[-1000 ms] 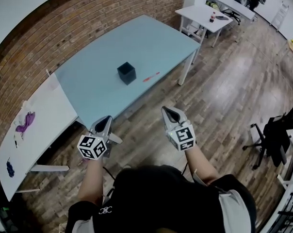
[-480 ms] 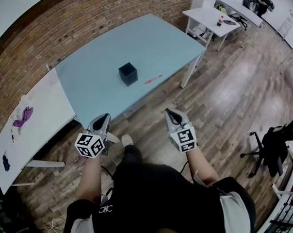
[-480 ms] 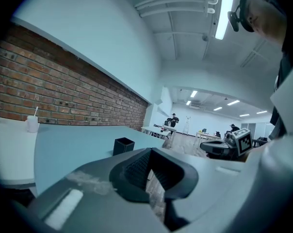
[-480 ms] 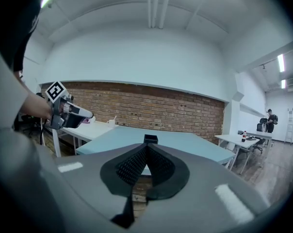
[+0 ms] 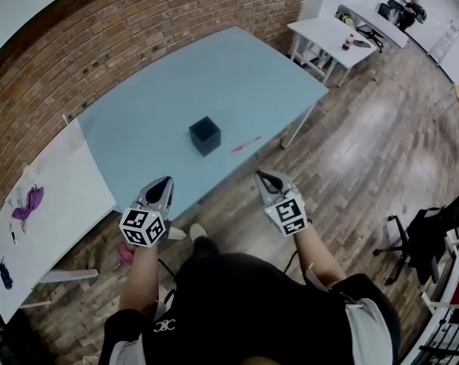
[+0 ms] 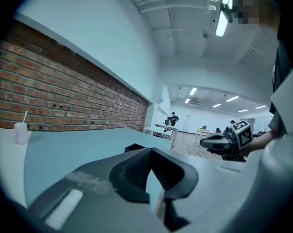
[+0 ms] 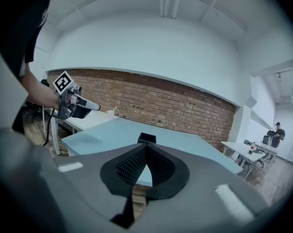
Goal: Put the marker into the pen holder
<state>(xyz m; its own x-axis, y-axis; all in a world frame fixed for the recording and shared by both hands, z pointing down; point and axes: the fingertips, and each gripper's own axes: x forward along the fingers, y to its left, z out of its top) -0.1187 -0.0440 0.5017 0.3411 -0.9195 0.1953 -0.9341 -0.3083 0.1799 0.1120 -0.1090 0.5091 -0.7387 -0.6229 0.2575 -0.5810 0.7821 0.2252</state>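
A red marker (image 5: 245, 144) lies on the light blue table (image 5: 169, 105), just right of the black square pen holder (image 5: 205, 135). The holder's top also peeks above the jaws in the left gripper view (image 6: 135, 147) and in the right gripper view (image 7: 147, 138). Both grippers hang over the wooden floor in front of the table, well short of the marker. My left gripper (image 5: 163, 182) is shut with nothing in it. My right gripper (image 5: 264, 176) is shut and empty too.
A white table (image 5: 39, 211) with purple and blue marks stands at the left. Another white table (image 5: 332, 33) with a bottle is at the back right, a person seated beyond it. A black office chair (image 5: 431, 234) stands on the right floor. A brick wall (image 5: 138, 29) runs behind.
The view has drawn closer to the blue table; the holder and marker sit lower and nearer. Both grippers keep their place in front of the body and stay shut.
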